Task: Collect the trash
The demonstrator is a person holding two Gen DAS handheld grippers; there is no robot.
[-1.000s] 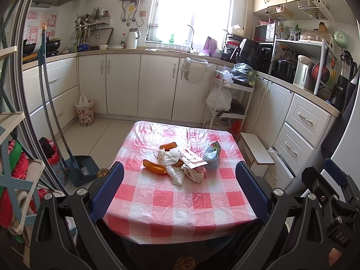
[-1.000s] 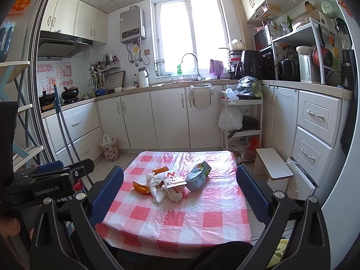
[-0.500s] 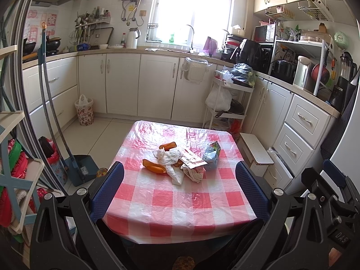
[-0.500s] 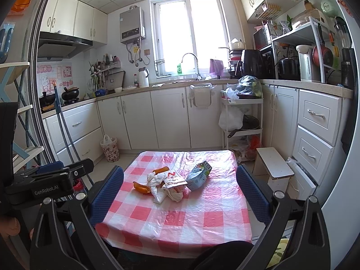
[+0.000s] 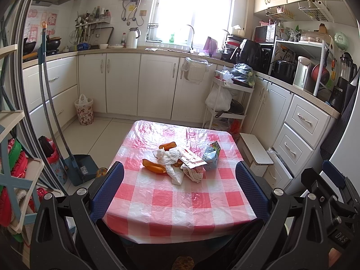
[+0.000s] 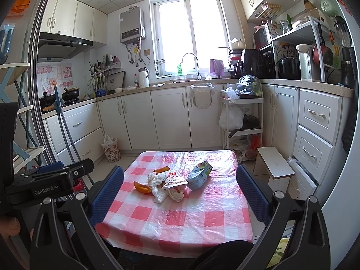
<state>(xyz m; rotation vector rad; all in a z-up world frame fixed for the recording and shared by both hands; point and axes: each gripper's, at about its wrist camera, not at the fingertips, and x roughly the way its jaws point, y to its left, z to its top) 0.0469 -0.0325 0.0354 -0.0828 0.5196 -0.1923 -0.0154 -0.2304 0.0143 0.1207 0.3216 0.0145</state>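
The left gripper [image 5: 179,189] is held above the near edge of the worktop [image 5: 180,204], jaws apart and gripping nothing. The right gripper [image 6: 180,191] is held in the same attitude, jaws likewise spread wide and empty. Neither gripper touches the worktop or the trash.

The trash sits in one cluster near the middle of the worktop, which is covered by a red-and-white checked plastic cloth [image 6: 177,220]. The cluster consists of:
- crumpled white plastic wrap [image 5: 172,157], lying over the other items;
- orange peel pieces [image 5: 154,166] (one at the left of the cluster, another [image 5: 167,145] at the far side);
- a flat printed packet [image 5: 193,159] resting on top of the wrap;
- a blue-green carton [image 5: 211,156] lying on its side, touching the right side of the cluster.

A floral waste bin [image 5: 84,111] lined with a white bag stands on the floor against the cabinets, well apart from the worktop. A blue dustpan [image 5: 82,167] stands on the floor at the left of the worktop.
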